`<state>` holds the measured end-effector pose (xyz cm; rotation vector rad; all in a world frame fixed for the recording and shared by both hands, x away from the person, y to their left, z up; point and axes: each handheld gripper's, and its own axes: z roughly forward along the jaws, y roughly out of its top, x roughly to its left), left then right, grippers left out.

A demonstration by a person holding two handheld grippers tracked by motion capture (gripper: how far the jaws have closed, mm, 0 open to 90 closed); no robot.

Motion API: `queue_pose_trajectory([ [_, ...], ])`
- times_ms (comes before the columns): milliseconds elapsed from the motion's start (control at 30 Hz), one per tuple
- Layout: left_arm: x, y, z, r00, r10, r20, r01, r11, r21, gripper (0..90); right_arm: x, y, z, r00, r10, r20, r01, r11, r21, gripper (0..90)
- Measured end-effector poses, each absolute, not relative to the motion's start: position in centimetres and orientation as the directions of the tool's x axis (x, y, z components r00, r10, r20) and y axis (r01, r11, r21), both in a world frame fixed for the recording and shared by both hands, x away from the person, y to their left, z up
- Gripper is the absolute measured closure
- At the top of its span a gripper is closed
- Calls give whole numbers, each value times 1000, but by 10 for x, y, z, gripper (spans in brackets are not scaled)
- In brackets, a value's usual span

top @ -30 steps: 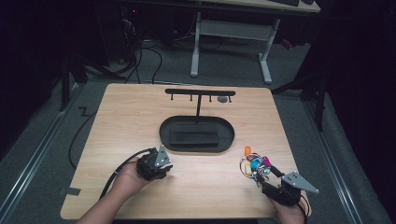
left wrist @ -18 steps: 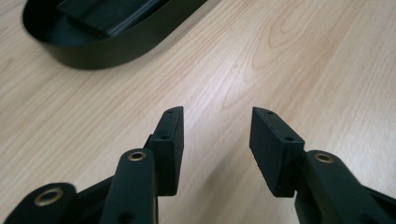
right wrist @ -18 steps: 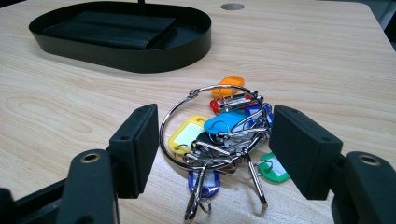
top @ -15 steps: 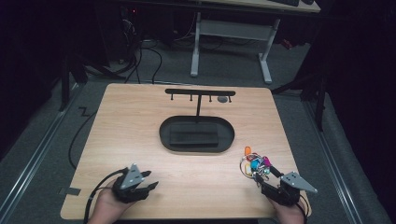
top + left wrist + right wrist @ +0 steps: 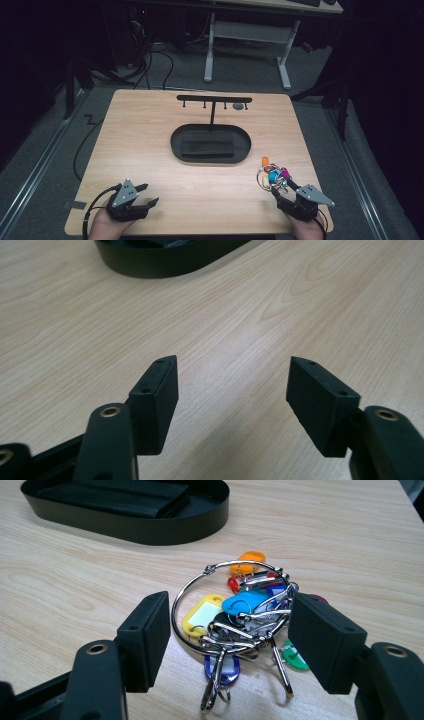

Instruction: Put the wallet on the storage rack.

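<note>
A bunch of keys with coloured tags on a large metal ring [image 5: 272, 175] [image 5: 235, 610] lies on the wooden table at the front right. My right gripper [image 5: 282, 189] [image 5: 230, 605] is open just behind it, one jaw on each side of the ring's near part, and I see no contact. Near the front left edge my left gripper [image 5: 149, 194] [image 5: 232, 370] stands open over bare wood, nothing between its jaws. A black oval tray [image 5: 175, 145] [image 5: 150, 532] [image 5: 150, 267] sits mid-table with a flat black pad [image 5: 207, 142] [image 5: 115, 495] inside.
Behind the tray rises a black T-shaped rack [image 5: 214, 99] with several small hooks, and a small round thing [image 5: 239, 106] hangs near its right end. Bare wood lies between the two grippers. A desk frame and cables stand on the floor beyond the table.
My left gripper has drawn back from beside the tray toward the table's front left edge and now lies low there. The right gripper and the keys have not moved.
</note>
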<state>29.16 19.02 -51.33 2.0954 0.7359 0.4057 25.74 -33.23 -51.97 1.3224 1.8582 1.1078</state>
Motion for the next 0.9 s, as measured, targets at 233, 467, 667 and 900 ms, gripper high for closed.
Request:
queue_pose_trajectory([
  [233,286,189,-515,785,619,6,353,-456,817,373,256,-321,-510,-340,940,-22,483,195,853,346],
  [467,285,183,-515,807,590,8,331,-463,822,366,270,-294,-497,-434,894,-110,577,370,728,369],
  [667,283,185,-513,819,574,29,303,-474,827,369,292,-271,-477,-527,838,-140,648,504,572,392],
  [900,282,186,-512,825,565,32,297,-480,825,375,328,-268,-463,-594,792,-144,691,593,413,422],
])
